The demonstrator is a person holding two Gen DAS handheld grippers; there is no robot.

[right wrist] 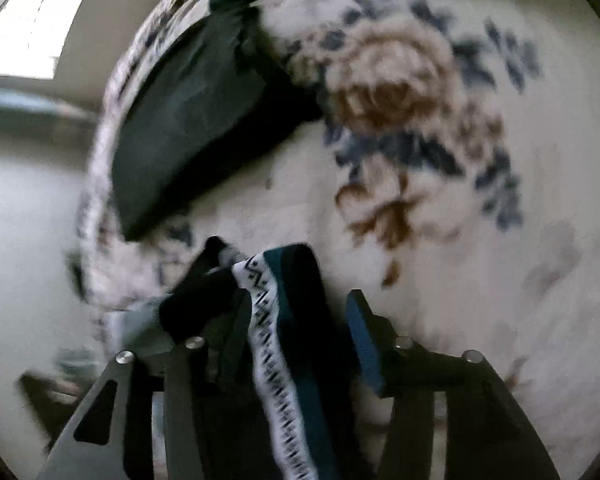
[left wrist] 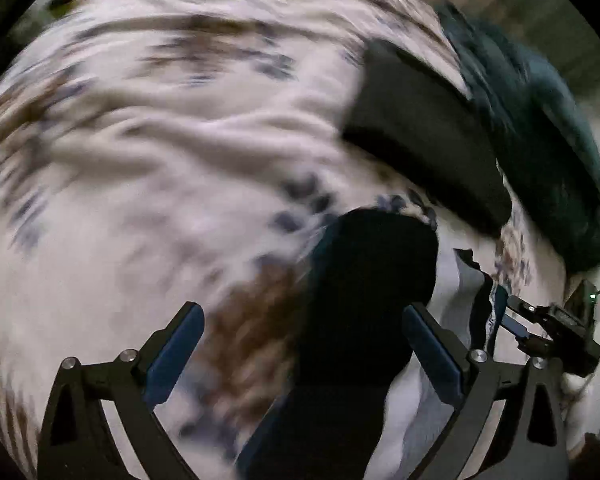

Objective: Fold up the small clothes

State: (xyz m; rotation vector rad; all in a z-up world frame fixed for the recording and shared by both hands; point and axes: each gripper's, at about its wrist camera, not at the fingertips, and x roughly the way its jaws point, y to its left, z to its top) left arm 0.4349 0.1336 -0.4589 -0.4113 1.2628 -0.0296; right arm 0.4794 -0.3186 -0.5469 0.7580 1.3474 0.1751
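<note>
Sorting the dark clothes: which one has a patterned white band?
The garment between the right gripper's fingers; the folded dark pieces further off look plain.

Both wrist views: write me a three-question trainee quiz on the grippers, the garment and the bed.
1. True or false: the left gripper has its jaws shut.
2. The band along the dark garment's edge is: A plain red; B white with a dark zigzag; C yellow stripes.
3. Fill in: the bedspread is printed with brown and blue ___.
Key: 1 false; 2 B; 3 flowers.
</note>
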